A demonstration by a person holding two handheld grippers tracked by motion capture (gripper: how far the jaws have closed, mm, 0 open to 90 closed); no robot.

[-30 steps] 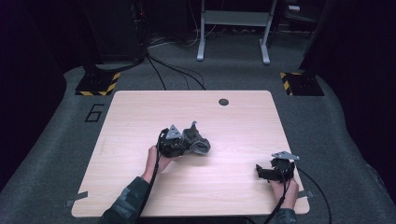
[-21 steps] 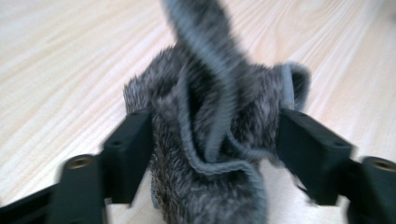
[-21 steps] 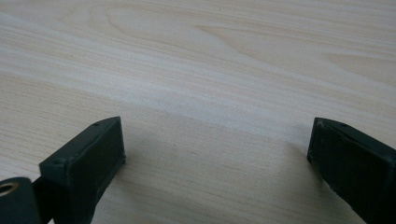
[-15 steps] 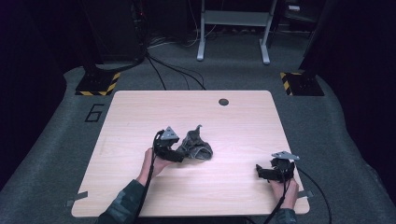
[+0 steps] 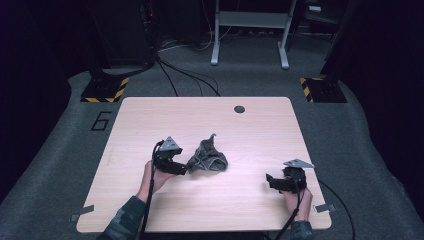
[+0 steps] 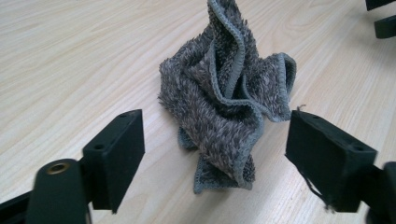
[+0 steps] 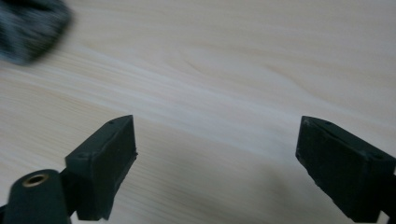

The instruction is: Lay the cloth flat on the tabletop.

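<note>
Crumpled grey terry cloth with stitched hem (image 6: 224,107), bunched in a heap with one corner sticking up, lying slightly left of the middle of light wood-grain tabletop (image 5: 150,120). Left gripper (image 5: 181,168) just beside cloth's left side, jaws spread wide after just opening, cloth lying ahead of them in left gripper view, not pinched, pads clear of fabric. Right gripper (image 5: 270,181) well apart toward the near right corner, jaws spread over bare wood, just closing slightly, nothing between them; blurred cloth at upper left corner of right gripper view.

Risks, judged: pinching a whole fold stack instead of a single hem, so cloth lifts as a lump and never flattens; lower jaw scraping tabletop if angled too low; loose thread on left gripper's jaw pad snagging pile; dragging heap sideways instead of gripping.

Room: plenty of bare wood all round cloth, far half of table free apart from small dark round grommet hole (image 5: 239,109) near the far edge. Right gripper close to near and right edges, little margin there. Cables trailing off near edge, possible tug on wide reach.
</note>
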